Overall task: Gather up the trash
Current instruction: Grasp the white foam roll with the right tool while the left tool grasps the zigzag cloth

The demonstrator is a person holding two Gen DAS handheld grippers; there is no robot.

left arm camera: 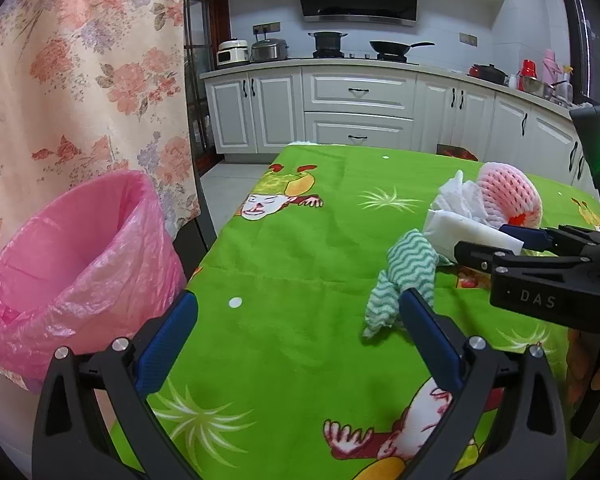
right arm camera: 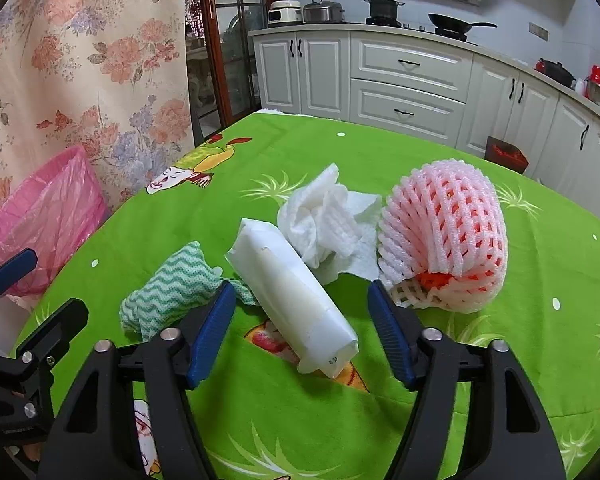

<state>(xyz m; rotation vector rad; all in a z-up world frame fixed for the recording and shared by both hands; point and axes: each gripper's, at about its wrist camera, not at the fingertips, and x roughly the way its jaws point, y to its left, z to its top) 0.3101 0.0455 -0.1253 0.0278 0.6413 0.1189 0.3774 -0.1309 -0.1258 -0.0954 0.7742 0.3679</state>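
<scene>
While the right gripper [right arm camera: 302, 316] is straddling the white tube [right arm camera: 290, 296] unclenched, ready for pickup, the left gripper [left arm camera: 298, 332] is idling released between tube and pink bin [left arm camera: 72, 248].

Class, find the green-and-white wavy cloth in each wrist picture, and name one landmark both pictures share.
Left wrist: the wavy cloth lies right of centre, just beyond the left gripper's right finger.
Right wrist: the cloth lies lower left, behind the right gripper's left finger.
Shared landmark: the pink bin bag at the left edge.
</scene>
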